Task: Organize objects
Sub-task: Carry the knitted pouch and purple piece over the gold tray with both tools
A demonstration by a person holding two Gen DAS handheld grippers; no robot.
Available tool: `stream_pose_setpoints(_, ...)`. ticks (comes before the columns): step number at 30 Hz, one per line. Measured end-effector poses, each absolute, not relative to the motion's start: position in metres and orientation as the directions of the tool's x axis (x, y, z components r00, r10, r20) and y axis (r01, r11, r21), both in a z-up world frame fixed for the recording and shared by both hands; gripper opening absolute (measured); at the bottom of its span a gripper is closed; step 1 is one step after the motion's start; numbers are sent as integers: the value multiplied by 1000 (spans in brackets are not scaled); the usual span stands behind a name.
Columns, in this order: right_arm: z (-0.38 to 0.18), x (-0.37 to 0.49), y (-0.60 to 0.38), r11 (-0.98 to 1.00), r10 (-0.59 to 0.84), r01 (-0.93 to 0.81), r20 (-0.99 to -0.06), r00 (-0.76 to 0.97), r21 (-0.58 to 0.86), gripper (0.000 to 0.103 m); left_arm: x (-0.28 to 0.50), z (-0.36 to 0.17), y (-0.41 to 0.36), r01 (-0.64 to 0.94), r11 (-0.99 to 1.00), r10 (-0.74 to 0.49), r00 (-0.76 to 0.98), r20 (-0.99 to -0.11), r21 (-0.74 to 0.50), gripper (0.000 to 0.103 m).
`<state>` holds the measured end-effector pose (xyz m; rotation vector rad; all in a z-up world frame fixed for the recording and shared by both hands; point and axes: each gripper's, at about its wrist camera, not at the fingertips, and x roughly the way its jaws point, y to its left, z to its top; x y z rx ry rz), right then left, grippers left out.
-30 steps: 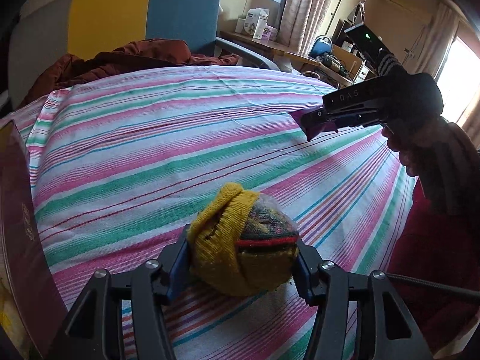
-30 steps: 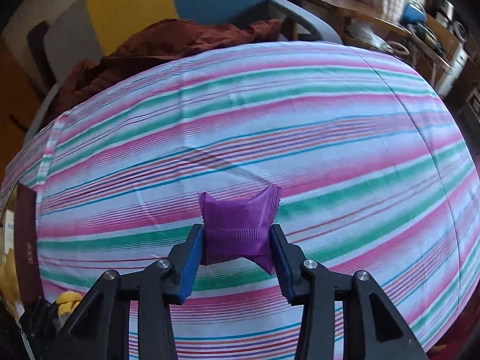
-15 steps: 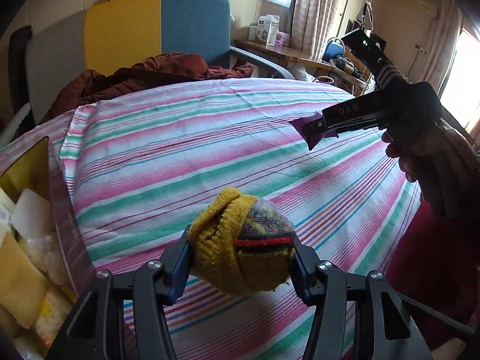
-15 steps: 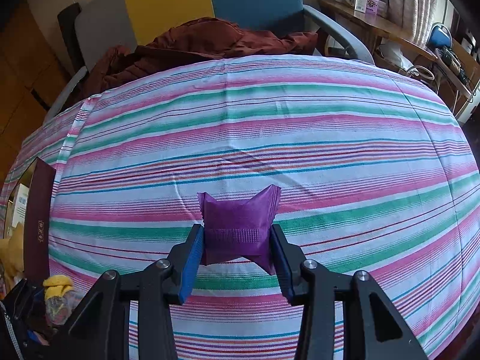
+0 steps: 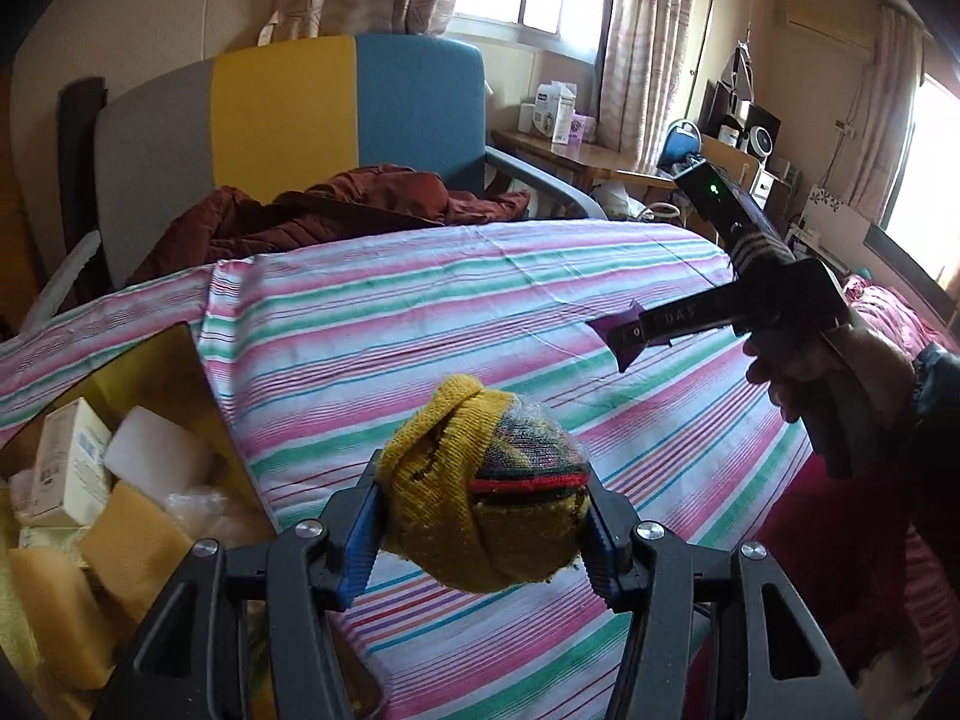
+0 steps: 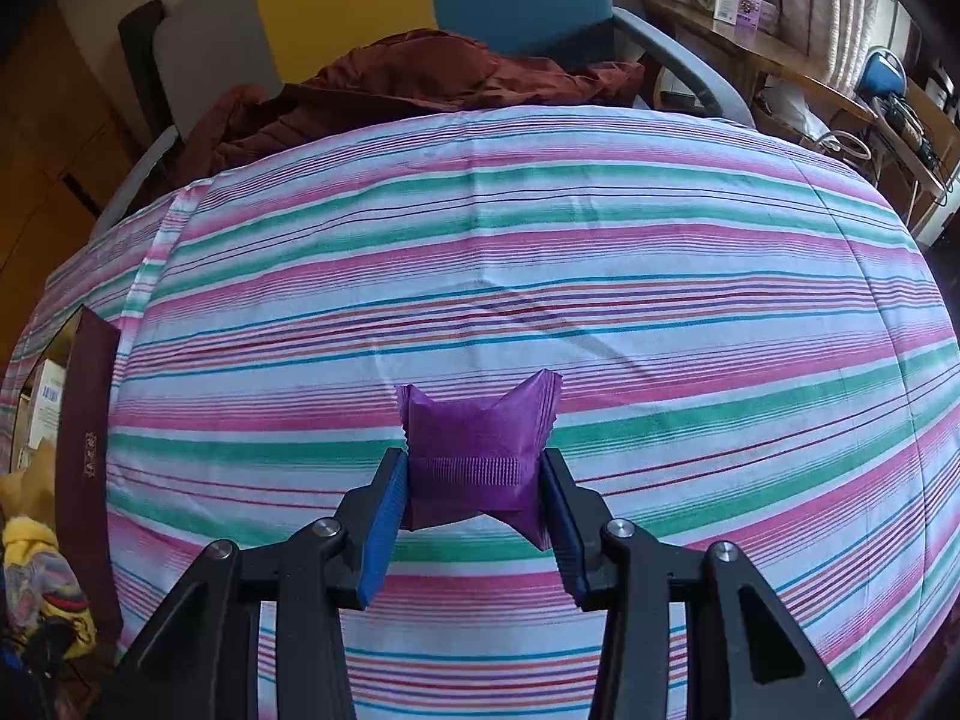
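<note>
My left gripper [image 5: 480,531] clamps sock ball [image 5: 483,507] above bed's [image 5: 480,300] left edge, near box [image 5: 198,414], presumably its destination. My right gripper [image 6: 474,519] pinches purple packet [image 6: 477,459] over mid-bed, awaiting turn.

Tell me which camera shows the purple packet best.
The right wrist view: the purple packet sits centred and close, face-on, clamped by the right gripper. The left wrist view shows only its corners poking out edge-on, small and far off.

Yellow sock bundle [image 5: 480,498], purple packet [image 6: 477,459], pink-green striped sheet [image 6: 540,240].
</note>
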<state>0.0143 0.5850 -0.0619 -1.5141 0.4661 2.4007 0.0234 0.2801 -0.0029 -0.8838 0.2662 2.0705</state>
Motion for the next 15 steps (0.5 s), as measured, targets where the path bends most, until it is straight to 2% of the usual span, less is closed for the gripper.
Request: stream_pose_setpoints(15,-28,1,461,-939,-104,-221,-829,-549,264,44,8,3,197,-666,-730,583,-490,-648,-153,57)
